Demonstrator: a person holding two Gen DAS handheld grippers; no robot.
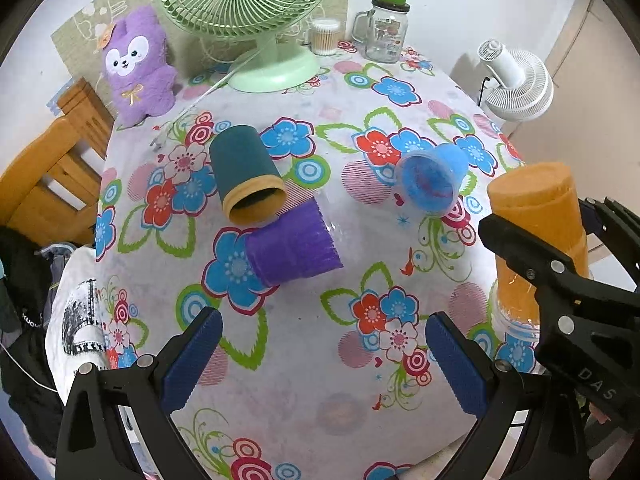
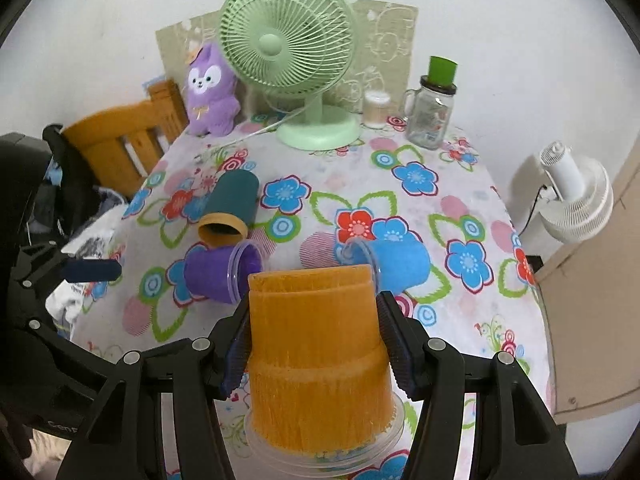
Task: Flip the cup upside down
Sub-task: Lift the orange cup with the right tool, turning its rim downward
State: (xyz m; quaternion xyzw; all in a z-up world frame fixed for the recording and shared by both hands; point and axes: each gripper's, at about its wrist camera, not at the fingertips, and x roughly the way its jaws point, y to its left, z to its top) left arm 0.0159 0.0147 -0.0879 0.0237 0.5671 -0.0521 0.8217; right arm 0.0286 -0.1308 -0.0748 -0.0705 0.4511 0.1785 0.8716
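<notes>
Three cups [image 1: 248,176] on their sides mid-table — fan [image 1: 256,12] behind, jar [image 1: 386,32] perhaps rightward.

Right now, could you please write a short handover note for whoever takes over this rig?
Right tool: shut on the orange cup, which stands upside down, its clear rim on the flowered tablecloth.
Left tool: open, holding nothing, above the cloth.
Done: the orange cup appears flipped, not yet released.
Left: the dark green cup, purple cup and blue cup lie on their sides mid-table, green and purple close together. Release orange, then probably flip these.
</notes>
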